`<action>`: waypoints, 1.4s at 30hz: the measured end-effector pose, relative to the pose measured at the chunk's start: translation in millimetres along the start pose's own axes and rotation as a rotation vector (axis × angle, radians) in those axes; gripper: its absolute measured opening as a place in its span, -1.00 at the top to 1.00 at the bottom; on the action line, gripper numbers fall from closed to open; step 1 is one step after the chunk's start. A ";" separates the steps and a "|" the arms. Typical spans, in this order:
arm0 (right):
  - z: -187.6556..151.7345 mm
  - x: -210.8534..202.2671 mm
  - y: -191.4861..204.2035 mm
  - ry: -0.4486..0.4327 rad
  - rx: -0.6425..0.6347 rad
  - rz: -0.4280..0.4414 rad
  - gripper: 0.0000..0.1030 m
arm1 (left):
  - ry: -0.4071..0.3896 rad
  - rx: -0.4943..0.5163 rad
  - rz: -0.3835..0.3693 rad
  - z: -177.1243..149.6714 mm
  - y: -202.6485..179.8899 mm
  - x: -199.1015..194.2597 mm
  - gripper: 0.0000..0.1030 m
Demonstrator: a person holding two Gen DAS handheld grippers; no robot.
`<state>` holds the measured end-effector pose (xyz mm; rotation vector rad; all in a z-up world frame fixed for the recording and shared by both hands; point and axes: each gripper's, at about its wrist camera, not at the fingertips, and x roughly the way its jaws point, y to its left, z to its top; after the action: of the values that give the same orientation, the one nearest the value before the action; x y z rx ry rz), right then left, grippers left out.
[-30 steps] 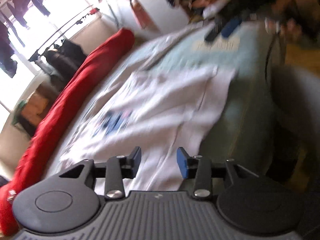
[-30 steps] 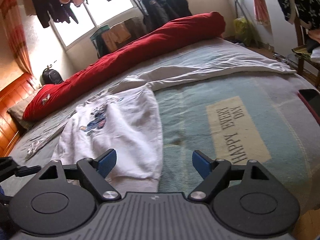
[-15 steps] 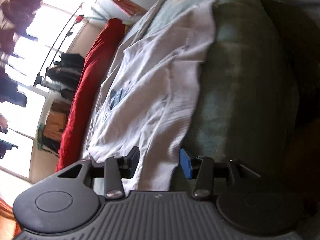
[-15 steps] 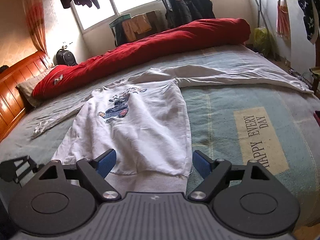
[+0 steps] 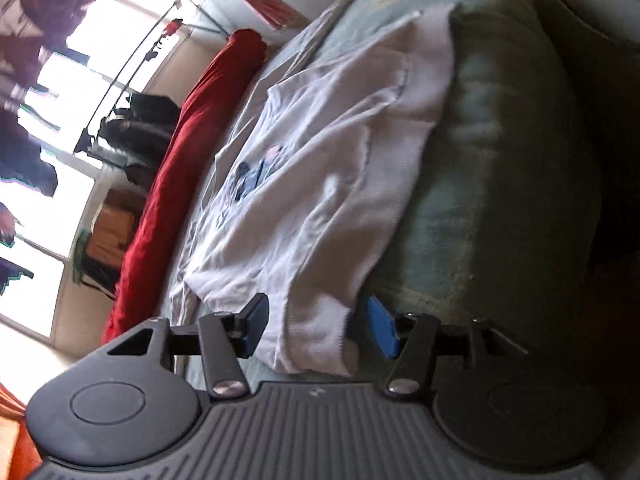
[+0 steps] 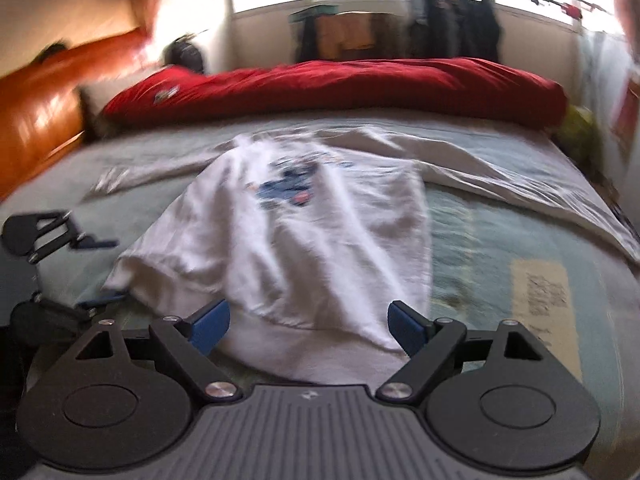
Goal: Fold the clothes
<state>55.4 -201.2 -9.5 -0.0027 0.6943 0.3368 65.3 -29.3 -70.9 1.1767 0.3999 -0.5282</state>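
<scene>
We swung our left tool (image 5: pixel 316 330) low until the hem of the white sweatshirt (image 5: pixel 320 184) lay between its parted fingers. Our right tool (image 6: pixel 308 322) moved squarely behind the hem, fingers wide apart.

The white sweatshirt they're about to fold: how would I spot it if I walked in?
Find the bed under the window, with a long red bolster across its far side. The sweatshirt lies flat mid-bed, hem towards both open grippers. It alone has a blue cartoon print on the chest.
</scene>
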 end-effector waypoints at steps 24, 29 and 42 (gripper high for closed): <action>4.7 22.7 50.9 0.057 -0.254 0.044 -0.74 | -0.124 0.282 0.274 11.1 -37.2 44.1 -0.34; 4.4 35.4 59.8 0.047 -0.260 0.068 -0.74 | -0.174 0.252 0.284 39.4 -47.9 44.0 -0.34; -21.1 58.7 92.8 -0.037 -0.596 -0.118 -0.84 | -0.190 -0.024 0.236 41.2 6.5 13.6 -0.33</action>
<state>55.9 -98.0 -52.6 -0.6002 0.5341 0.4188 81.1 -68.6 -59.5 1.1215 0.1015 -0.4234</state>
